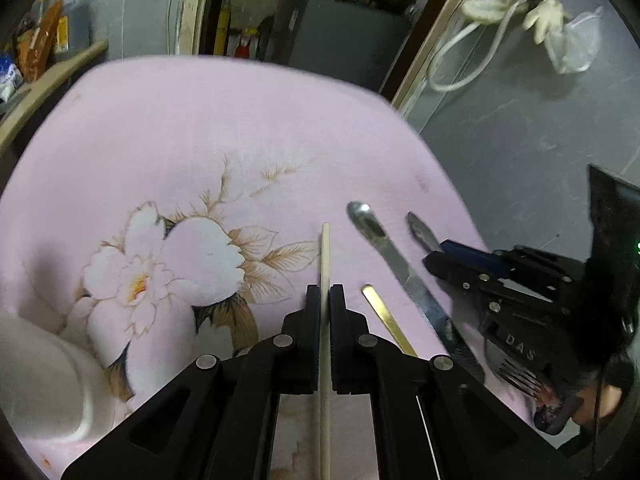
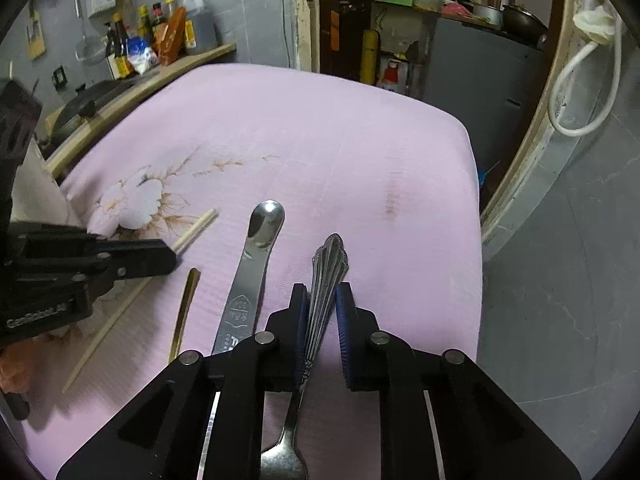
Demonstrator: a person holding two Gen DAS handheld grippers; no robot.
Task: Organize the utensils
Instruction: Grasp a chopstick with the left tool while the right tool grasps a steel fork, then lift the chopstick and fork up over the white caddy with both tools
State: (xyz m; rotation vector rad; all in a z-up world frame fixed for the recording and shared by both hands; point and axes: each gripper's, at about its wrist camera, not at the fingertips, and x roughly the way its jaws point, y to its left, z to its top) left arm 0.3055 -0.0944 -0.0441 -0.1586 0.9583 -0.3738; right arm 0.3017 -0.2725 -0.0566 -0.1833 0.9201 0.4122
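Observation:
My left gripper (image 1: pixel 325 300) is shut on a pale wooden chopstick (image 1: pixel 325 256) that lies along the pink flowered cloth (image 1: pixel 224 132). The chopstick also shows in the right wrist view (image 2: pixel 196 229). My right gripper (image 2: pixel 323 312) has its pads on both sides of a silver fork's ornate handle (image 2: pixel 330 268); the left pad touches it, a small gap shows at the right pad. The fork tines (image 2: pixel 282 460) point back toward me. A steel knife (image 2: pixel 256 264) and a gold stick (image 2: pixel 185 312) lie between the two grippers.
A white cup or holder (image 1: pixel 44 380) stands at the lower left on the cloth. A shelf with bottles (image 2: pixel 156 36) runs along the far left. The cloth's right edge (image 2: pixel 474 216) drops to a grey floor.

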